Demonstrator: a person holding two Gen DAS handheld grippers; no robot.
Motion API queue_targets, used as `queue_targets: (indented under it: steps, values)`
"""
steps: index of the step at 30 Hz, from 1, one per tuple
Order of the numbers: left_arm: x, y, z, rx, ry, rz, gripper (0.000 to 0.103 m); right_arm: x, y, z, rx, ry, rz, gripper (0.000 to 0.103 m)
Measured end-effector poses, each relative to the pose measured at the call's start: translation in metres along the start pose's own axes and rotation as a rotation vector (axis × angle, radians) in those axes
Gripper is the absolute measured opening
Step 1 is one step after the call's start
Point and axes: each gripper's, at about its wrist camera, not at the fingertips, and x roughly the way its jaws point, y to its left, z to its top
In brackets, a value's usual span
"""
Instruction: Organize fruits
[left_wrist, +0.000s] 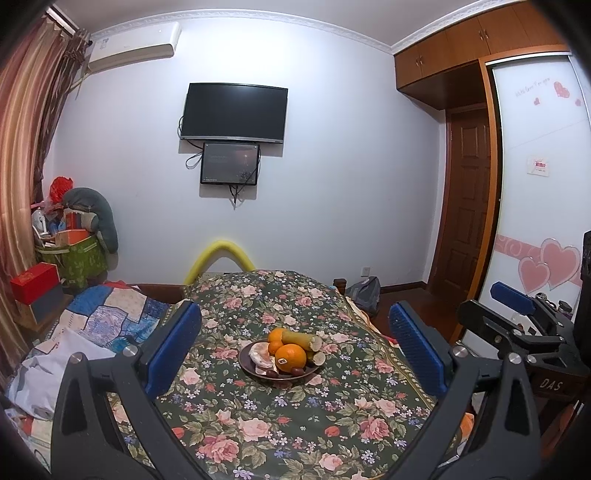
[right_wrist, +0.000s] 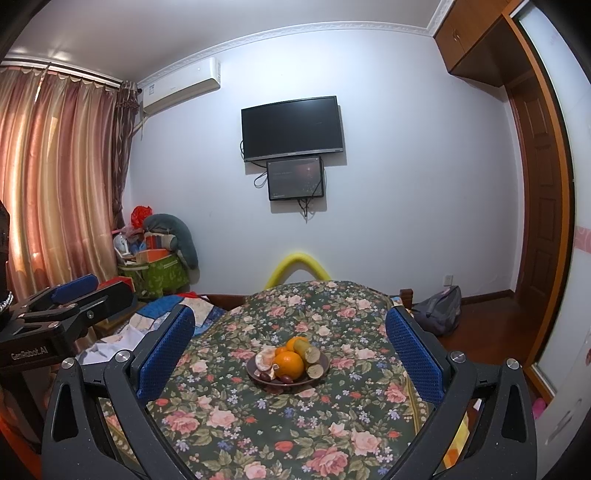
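Note:
A dark round plate (left_wrist: 255, 369) (right_wrist: 325, 363) sits in the middle of a table with a floral cloth (left_wrist: 258, 424) (right_wrist: 258, 424). It holds a large orange (left_wrist: 290, 356) (right_wrist: 288, 364), smaller oranges behind it (left_wrist: 276, 336) (right_wrist: 293, 343), a peeled citrus (left_wrist: 260, 354) (right_wrist: 265, 360), yellow-green sugarcane pieces (left_wrist: 303, 340) (right_wrist: 308, 350) and small dark dates (left_wrist: 295, 370) (right_wrist: 286, 378). My left gripper (left_wrist: 295, 343) is open and empty, held well short of the plate. My right gripper (right_wrist: 290, 350) is open and empty too, also short of the plate. Each shows at the edge of the other's view.
A bed with patchwork bedding (left_wrist: 107, 317) (right_wrist: 192, 314) lies left of the table. A cluttered green box (left_wrist: 79, 258) (right_wrist: 162, 273) stands in the far left corner. A grey backpack (left_wrist: 364, 295) (right_wrist: 437, 308) sits on the floor to the right. A TV (left_wrist: 234, 112) hangs on the far wall.

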Motion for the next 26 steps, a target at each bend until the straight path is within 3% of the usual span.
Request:
queue_targets:
  steps: [26]
  values:
    - [0.0051, 0.0038, -0.0006, -0.011, 0.017, -0.025, 0.103, 0.0002, -0.0029, 0.0002, -0.003, -0.002, -0.002, 0.103]
